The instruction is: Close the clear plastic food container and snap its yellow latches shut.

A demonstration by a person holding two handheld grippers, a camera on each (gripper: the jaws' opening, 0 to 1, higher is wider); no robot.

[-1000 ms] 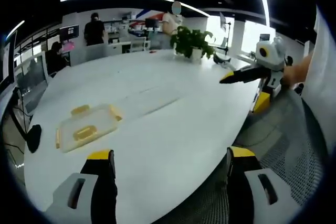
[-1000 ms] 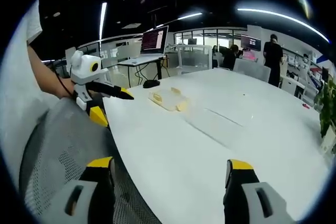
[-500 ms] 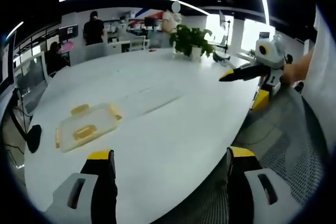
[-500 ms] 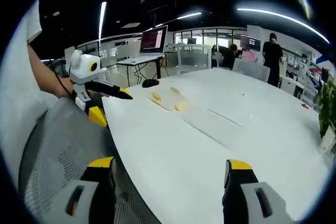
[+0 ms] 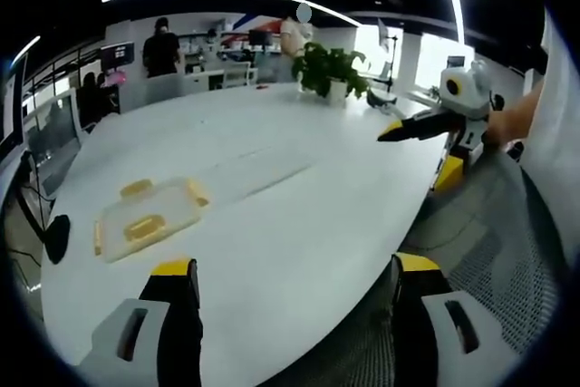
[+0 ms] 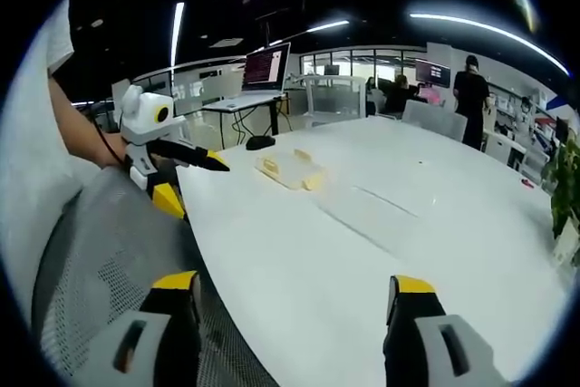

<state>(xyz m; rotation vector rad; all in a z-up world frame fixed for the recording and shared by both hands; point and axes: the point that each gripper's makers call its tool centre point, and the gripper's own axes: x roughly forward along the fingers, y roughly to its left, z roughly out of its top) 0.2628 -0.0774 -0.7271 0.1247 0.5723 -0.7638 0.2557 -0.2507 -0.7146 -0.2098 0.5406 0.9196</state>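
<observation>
Both grippers, left [image 5: 288, 283] & right [image 6: 288, 301], jaws apart w/ nothing held, container [image 5: 149, 217] on tabletop [image 5: 299, 215] well off; risk: thin latches slip from jaws, box skids.

Before me stretches a broad white oval surface [image 5: 299, 206], smooth and mostly bare. On it, off to the left in my left gripper view, lies a clear plastic food container [image 5: 148, 217] with yellow latches [image 5: 138, 188] along its edges, resting flat. In my right gripper view the same container [image 6: 290, 169] sits near the surface's [image 6: 381, 242] far left edge. A potted green plant [image 5: 331, 72] stands on the far end. Beside the container a long, faint pale strip [image 5: 258, 169] lies flat on the white top.
</observation>
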